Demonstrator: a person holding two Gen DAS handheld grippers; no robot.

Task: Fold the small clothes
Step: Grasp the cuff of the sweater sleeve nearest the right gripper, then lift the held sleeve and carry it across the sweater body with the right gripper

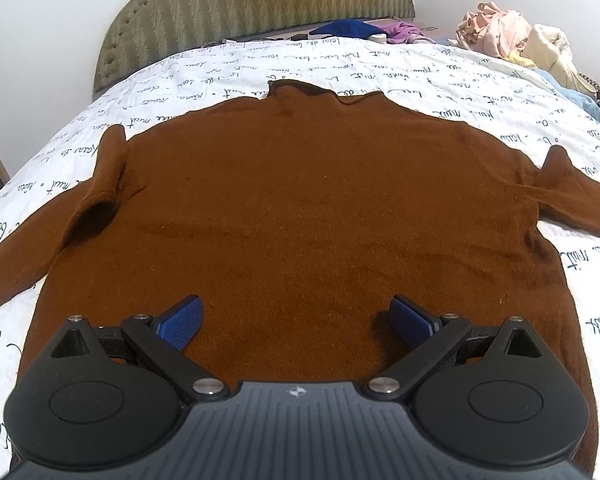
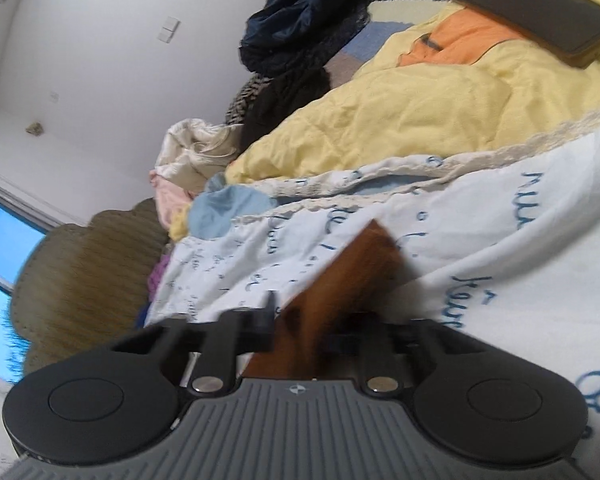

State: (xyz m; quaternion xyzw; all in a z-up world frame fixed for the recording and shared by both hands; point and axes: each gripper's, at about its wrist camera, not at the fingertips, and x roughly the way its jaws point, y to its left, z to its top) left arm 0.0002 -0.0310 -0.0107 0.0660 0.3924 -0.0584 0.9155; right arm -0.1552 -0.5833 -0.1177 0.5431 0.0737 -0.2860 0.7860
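Note:
A brown sweater (image 1: 300, 184) lies flat and face up on the white bedspread (image 1: 228, 68), collar toward the headboard, both sleeves spread outward. My left gripper (image 1: 296, 320) is open above the sweater's lower hem, its blue pads (image 1: 182, 320) wide apart and empty. In the right wrist view, tilted and blurred, my right gripper (image 2: 300, 320) is shut on a brown piece of the sweater (image 2: 348, 272), the sleeve end, held up over the bedspread (image 2: 500, 232).
A green padded headboard (image 1: 260, 4) stands at the far end. Piles of loose clothes (image 1: 512, 36) lie at the far right of the bed. A yellow quilt (image 2: 400, 116), dark clothes (image 2: 300, 20) and a dark flat device (image 2: 540, 8) lie beside the bedspread.

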